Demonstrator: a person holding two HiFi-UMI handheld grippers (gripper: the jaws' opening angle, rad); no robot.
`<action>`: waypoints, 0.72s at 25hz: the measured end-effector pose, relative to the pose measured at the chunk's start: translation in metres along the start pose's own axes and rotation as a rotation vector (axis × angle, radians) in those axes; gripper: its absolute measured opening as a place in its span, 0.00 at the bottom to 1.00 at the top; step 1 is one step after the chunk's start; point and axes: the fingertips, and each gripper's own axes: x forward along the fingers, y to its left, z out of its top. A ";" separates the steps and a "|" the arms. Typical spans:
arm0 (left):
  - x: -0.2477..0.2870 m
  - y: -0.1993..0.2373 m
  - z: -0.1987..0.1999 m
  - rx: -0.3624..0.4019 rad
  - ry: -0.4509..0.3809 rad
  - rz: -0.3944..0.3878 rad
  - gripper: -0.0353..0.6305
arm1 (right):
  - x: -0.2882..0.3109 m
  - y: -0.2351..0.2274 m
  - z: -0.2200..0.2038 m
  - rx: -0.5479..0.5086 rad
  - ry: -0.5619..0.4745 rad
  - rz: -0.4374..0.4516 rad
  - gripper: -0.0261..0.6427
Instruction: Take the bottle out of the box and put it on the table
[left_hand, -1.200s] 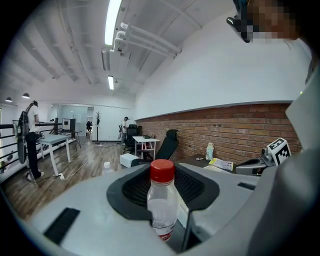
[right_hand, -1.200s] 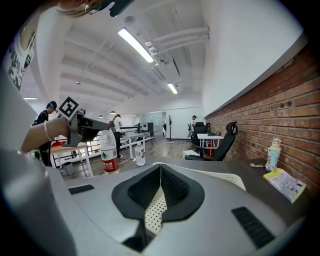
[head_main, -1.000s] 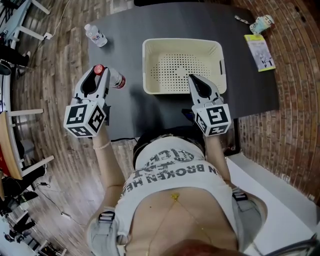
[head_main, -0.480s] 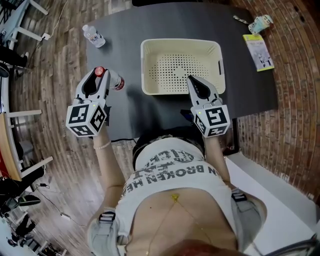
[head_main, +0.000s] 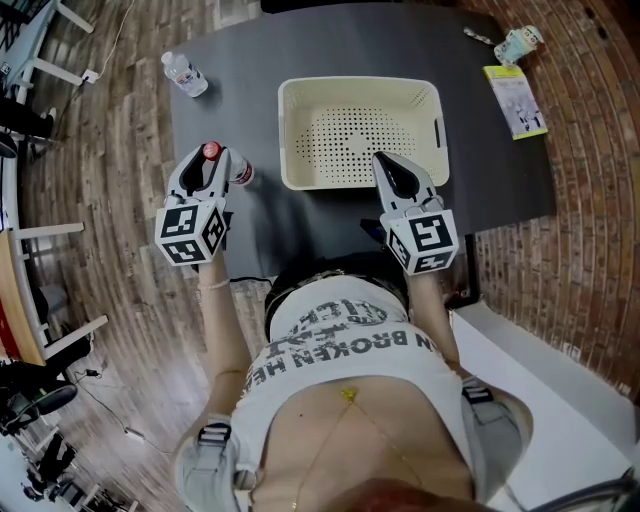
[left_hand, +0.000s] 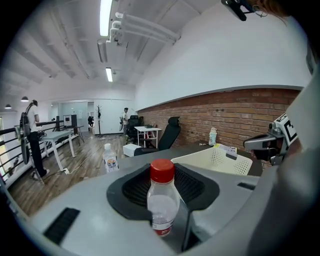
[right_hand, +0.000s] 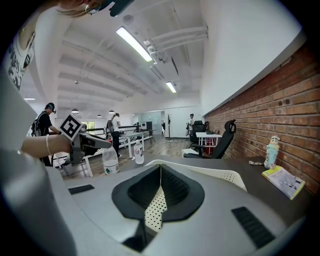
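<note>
A clear bottle with a red cap (head_main: 233, 169) stands upright between the jaws of my left gripper (head_main: 212, 160), which is shut on it, just left of the cream basket (head_main: 290, 140). The left gripper view has the bottle (left_hand: 162, 200) close up, pressed between the black pads. From the right gripper view it (right_hand: 110, 161) shows low over the dark table's left part; whether its base touches I cannot tell. My right gripper (head_main: 386, 166) is shut and empty, with its tips at the basket's near wall (right_hand: 225, 176).
A second water bottle (head_main: 186, 74) stands at the dark table's (head_main: 300, 50) far left corner. A yellow booklet (head_main: 518, 100) and a small pale figure bottle (head_main: 522, 44) lie at the far right. Wooden floor and chairs lie left of the table.
My left gripper has sunk towards the table with the bottle and drifted slightly right, closer to the basket. The right gripper has kept still.
</note>
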 end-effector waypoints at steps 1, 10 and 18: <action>0.002 0.000 -0.005 -0.004 0.007 0.002 0.28 | 0.000 0.000 0.000 0.001 0.001 0.000 0.05; 0.009 -0.004 -0.040 -0.020 0.045 0.009 0.28 | -0.001 0.000 -0.002 -0.001 0.008 -0.004 0.05; 0.003 -0.007 -0.043 -0.018 0.013 0.023 0.28 | -0.002 0.001 -0.004 -0.004 0.012 -0.003 0.05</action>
